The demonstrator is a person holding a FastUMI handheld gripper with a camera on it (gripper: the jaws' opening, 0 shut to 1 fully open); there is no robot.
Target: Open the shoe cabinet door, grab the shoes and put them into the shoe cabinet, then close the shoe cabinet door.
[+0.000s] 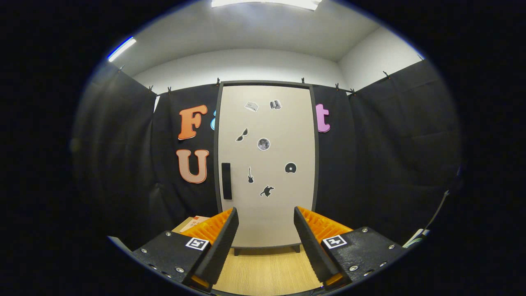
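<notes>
We hold the gripper (266,230) with its 2 fingers apart, nothing between them, facing the shoe cabinet (267,164) beyond. Its door (279,213) is closed, flush in the dark frame, the handle (226,181) by the door's left edge. Bare wooden floor (267,267) lies between fingers and cabinet feet.
</notes>
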